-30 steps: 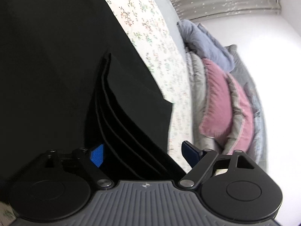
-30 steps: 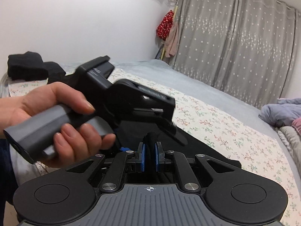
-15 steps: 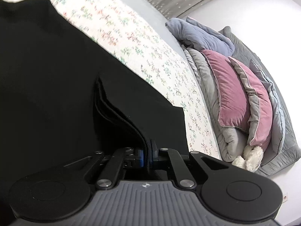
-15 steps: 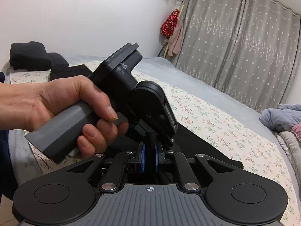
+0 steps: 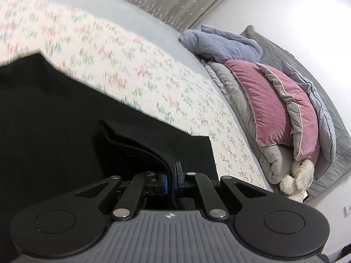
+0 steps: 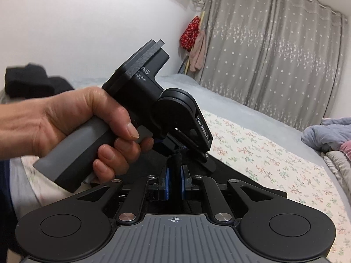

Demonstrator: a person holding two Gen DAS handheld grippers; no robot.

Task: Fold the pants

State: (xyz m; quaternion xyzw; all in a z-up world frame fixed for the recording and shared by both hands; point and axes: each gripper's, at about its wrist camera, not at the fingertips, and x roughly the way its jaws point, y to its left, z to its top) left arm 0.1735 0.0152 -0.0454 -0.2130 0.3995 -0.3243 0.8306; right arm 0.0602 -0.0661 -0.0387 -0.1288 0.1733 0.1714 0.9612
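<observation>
The black pants (image 5: 54, 120) lie on the floral bed sheet (image 5: 136, 65). My left gripper (image 5: 171, 179) is shut on a thick black folded edge of the pants and holds it a little above the rest of the cloth. My right gripper (image 6: 174, 183) is shut on another bunched black edge of the pants (image 6: 175, 164). In the right wrist view the left gripper's body and the hand that holds it (image 6: 87, 118) are just ahead and left of my right gripper, close beside it.
Pink and grey pillows (image 5: 276, 114), a blue blanket (image 5: 221, 43) and a white soft toy (image 5: 296, 179) are piled at the head of the bed. Folded black clothes (image 6: 28, 83) lie at the far left. Grey curtains (image 6: 274, 54) hang behind.
My left gripper went from open around the folded pants edge to shut on it, then lifted and tilted. My right gripper stayed shut on its edge.
</observation>
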